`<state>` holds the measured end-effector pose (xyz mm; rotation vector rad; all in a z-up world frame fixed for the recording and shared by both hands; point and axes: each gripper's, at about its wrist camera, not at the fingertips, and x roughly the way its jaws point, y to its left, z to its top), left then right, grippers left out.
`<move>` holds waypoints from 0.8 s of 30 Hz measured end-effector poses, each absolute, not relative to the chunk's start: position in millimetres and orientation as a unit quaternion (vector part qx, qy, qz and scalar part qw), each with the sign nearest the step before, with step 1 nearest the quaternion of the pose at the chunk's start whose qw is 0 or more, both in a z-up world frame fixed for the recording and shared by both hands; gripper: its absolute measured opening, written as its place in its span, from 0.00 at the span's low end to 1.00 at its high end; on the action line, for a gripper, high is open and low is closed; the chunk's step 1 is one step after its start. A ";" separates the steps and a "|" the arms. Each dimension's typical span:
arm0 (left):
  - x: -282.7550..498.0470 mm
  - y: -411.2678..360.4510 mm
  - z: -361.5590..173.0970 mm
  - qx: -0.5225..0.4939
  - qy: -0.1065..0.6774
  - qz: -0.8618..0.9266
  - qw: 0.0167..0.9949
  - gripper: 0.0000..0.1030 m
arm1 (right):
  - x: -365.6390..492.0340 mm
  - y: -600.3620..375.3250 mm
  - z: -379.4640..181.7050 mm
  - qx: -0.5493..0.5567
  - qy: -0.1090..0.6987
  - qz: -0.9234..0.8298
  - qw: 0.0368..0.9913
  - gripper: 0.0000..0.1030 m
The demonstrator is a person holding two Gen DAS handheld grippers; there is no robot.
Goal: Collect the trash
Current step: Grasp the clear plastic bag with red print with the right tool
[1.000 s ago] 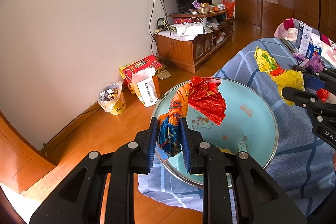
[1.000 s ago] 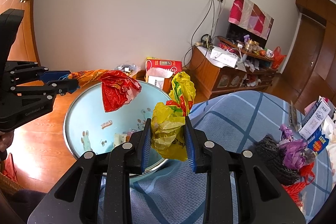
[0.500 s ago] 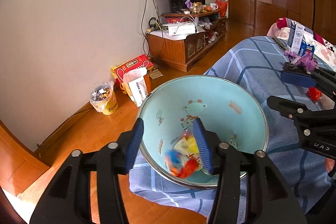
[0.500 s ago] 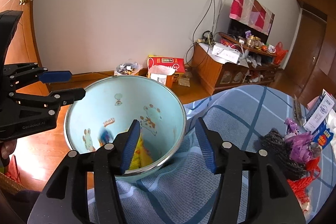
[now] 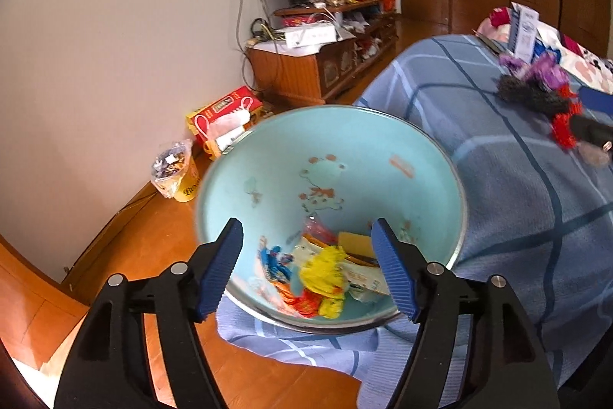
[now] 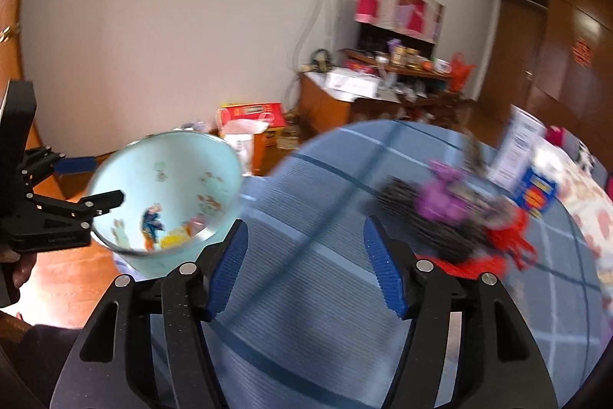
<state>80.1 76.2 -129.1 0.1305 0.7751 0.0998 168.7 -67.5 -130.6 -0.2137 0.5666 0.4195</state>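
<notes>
A light blue enamel bowl (image 5: 345,148) sits at the edge of a surface covered by a blue checked cloth (image 5: 498,217). Yellow (image 5: 325,275), red (image 5: 304,303) and blue (image 5: 272,261) wrappers lie loose in its bottom. My left gripper (image 5: 306,232) hangs over the bowl's near rim with its jaws opening and nothing between them. My right gripper (image 6: 304,229) is over bare cloth, jaws opening and empty, with the bowl (image 6: 168,160) to its left. A blurred pile of black netting, purple wrapper and red netting (image 6: 444,217) lies ahead to its right.
A milk carton (image 6: 517,148) and a blue box (image 6: 536,192) stand behind the pile. On the wooden floor by the wall are a yellow bin with a bag (image 5: 176,171), a red box (image 5: 226,114) and a cluttered wooden cabinet (image 5: 306,64).
Both grippers have opened and let go of their wrappers, which now lie in the bowl. The right gripper has swung right, off the bowl and towards the pile. The left gripper sank slightly.
</notes>
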 end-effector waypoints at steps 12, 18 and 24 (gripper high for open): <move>87.9 43.7 -136.0 0.081 0.382 0.026 0.920 0.69 | 185.4 -199.2 -154.3 -0.055 0.328 0.063 0.941 0.63; 90.8 32.7 -134.8 0.085 0.380 0.015 0.921 0.69 | 200.5 -200.2 -169.7 -0.042 0.387 0.096 0.916 0.47; 94.5 16.1 -124.1 0.084 0.368 -0.001 0.926 0.69 | 191.3 -205.0 -168.2 -0.024 0.389 0.120 0.913 0.31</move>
